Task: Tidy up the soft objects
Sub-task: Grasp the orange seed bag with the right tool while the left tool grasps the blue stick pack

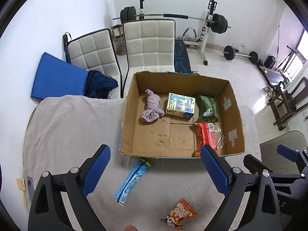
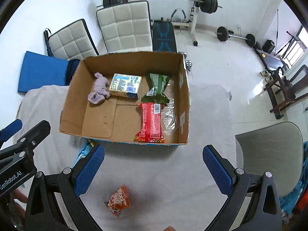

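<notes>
Brown cardboard box (image 1: pixel 132 115) is holding lilac cloth (image 1: pixel 152 106), yellow-blue box (image 1: pixel 181 105), green packet (image 1: pixel 207 105), red packet (image 1: pixel 206 136).

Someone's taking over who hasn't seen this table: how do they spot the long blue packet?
Find the cardboard box on the cloth-covered table. Just outside its near wall lies the long blue packet, flat on the cloth. It is slim and light blue, unlike the crumpled orange snack bag nearer the grippers.
</notes>
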Available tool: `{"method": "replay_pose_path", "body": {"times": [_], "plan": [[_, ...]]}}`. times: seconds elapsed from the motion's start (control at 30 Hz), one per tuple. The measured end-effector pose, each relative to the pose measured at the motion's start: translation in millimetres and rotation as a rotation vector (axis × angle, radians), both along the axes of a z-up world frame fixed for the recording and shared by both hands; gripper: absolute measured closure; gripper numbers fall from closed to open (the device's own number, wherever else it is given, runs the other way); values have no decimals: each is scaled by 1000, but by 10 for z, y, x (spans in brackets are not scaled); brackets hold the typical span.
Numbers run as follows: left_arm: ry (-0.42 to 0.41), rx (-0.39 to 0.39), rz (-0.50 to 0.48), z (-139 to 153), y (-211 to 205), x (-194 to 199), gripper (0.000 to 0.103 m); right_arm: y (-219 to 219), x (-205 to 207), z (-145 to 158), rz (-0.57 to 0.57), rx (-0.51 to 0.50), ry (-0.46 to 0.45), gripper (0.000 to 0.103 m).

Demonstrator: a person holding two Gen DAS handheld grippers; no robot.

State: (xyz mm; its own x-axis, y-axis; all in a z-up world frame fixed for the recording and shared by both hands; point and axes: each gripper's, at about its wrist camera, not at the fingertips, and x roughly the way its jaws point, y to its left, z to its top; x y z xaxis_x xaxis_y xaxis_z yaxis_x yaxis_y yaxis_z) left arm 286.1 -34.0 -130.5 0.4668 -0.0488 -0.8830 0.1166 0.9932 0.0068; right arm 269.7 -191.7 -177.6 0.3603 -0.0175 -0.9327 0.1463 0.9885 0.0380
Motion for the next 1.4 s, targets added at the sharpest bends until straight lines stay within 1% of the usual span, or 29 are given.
{"method": "replay_pose_path", "body": {"times": [0.07, 0.13, 0.2, 0.27, 0.3, 0.33, 0.43, 0.47, 0.53, 0.63, 0.67, 0.73, 0.77, 0.8, 0.83, 0.87, 0.9, 1.0, 1.13, 1.2, 1.23, 1.27, 1.3, 1.33, 1.37, 1.4], "plan": [[-10, -13, -7, 61, 37, -24, 7, 15, -38, 49, -16, 9, -6, 0], [-17, -18, -19, 85, 80, -49, 7, 27, -80, 54, -25, 42, 7, 0], [-20, -2, -23, 74, 167, -81, 7, 31, -142, -33, -53, 80, 47, 0], [-5, 17, -23, -5, 296, -124, 7, 56, -248, -255, -96, 146, 127, 0], [16, 23, -17, -76, 387, -154, 7, 87, -311, -401, -117, 176, 170, 0], [34, 24, -14, -138, 449, -172, 7, 137, -397, -635, -145, 226, 234, 0], [117, 36, 17, -471, 718, -245, 7, 287, -616, -1235, -223, 334, 380, 0], [152, 44, 24, -628, 806, -275, 7, 354, -702, -1461, -252, 370, 427, 0], [207, 75, 44, -887, 940, -320, 7, 498, -836, -1857, -301, 403, 507, 0], [300, 116, 57, -1309, 1075, -361, 7, 702, -957, -2246, -335, 419, 576, 2], [327, 123, 57, -1453, 1111, -363, 7, 761, -963, -2326, -333, 419, 588, 4], [369, 133, 56, -1665, 1143, -346, 7, 882, -950, -2484, -323, 386, 606, 24], [390, 134, 48, -1780, 1137, -331, 7, 923, -934, -2541, -310, 369, 619, 42], [403, 134, 43, -1854, 1156, -309, 7, 952, -920, -2588, -296, 346, 635, 46], [412, 140, 37, -1924, 1137, -284, 7, 953, -917, -2609, -289, 348, 638, 46], [421, 138, 24, -2003, 1103, -244, 7, 947, -906, -2601, -272, 354, 638, 50], [429, 131, 16, -2065, 1082, -212, 7, 942, -887, -2585, -243, 352, 638, 50], [453, 94, -6, -2253, 994, -89, 7, 825, -826, -2485, -168, 302, 629, 50], [498, 137, -75, -2553, 790, 60, 7, 656, -751, -2417, -94, 230, 625, 50], [530, 146, -99, -2700, 711, 101, 8, 607, -713, -2412, -60, 225, 628, 50], [537, 147, -108, -2748, 684, 105, 11, 578, -699, -2428, -47, 239, 634, 50], [552, 132, -116, -2796, 655, 95, 22, 555, -685, -2440, -46, 252, 633, 49], [550, 110, -110, -2791, 649, 83, 28, 523, -681, -2452, -53, 263, 626, 44], [546, 102, -104, -2775, 629, 88, 31, 488, -681, -2454, -55, 270, 614, 37], [542, 102, -102, -2759, 602, 64, 40, 464, -686, -2443, -59, 268, 606, 21], [537, 99, -95, -2735, 581, 22, 52, 423, -661, -2432, -71, 260, 593, 8]]}}
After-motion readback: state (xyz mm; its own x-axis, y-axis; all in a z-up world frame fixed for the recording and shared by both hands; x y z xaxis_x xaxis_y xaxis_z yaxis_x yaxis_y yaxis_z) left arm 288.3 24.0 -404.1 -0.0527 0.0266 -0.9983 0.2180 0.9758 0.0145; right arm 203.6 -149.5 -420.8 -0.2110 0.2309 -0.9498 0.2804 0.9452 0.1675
